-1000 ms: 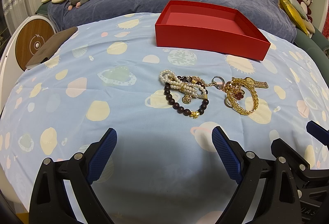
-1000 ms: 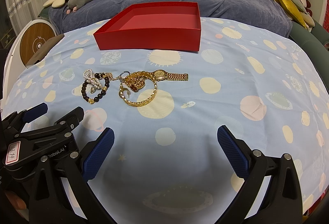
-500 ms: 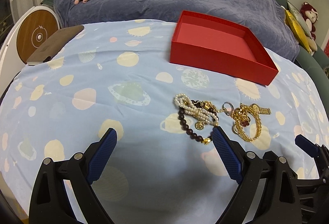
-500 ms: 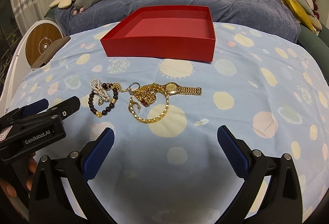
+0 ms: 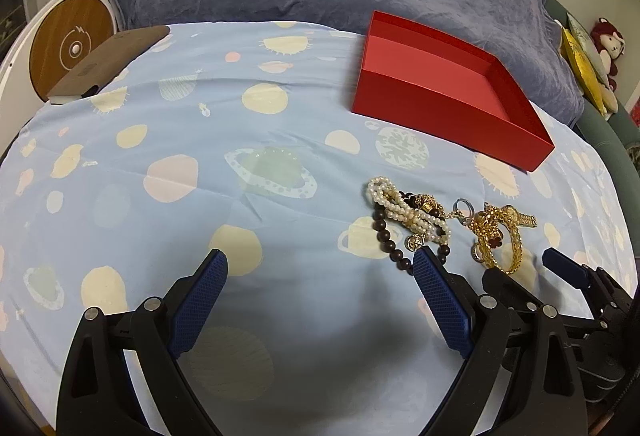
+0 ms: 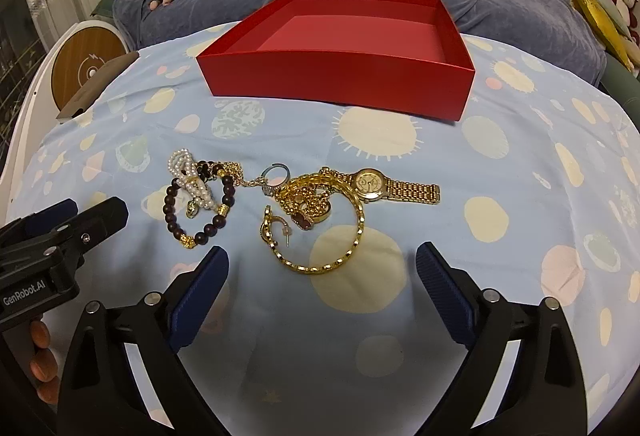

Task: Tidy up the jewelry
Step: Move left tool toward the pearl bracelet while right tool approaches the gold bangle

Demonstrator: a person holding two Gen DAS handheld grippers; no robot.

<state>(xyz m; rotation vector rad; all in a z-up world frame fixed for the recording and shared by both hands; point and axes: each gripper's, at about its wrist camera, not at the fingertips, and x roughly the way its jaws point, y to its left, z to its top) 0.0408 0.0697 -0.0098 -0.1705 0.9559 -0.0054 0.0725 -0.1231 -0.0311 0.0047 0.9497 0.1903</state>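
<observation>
Jewelry (image 6: 296, 203) heaped before red box (image 6: 340, 75), grippers agape

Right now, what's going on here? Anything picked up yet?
Nothing yet. A person holds both grippers open above a planet-print cloth. The right gripper hovers over the gold bangle and gold watch; the left gripper is beside the dark bead bracelet and pearl strand. The red box behind the pile is empty.
</observation>
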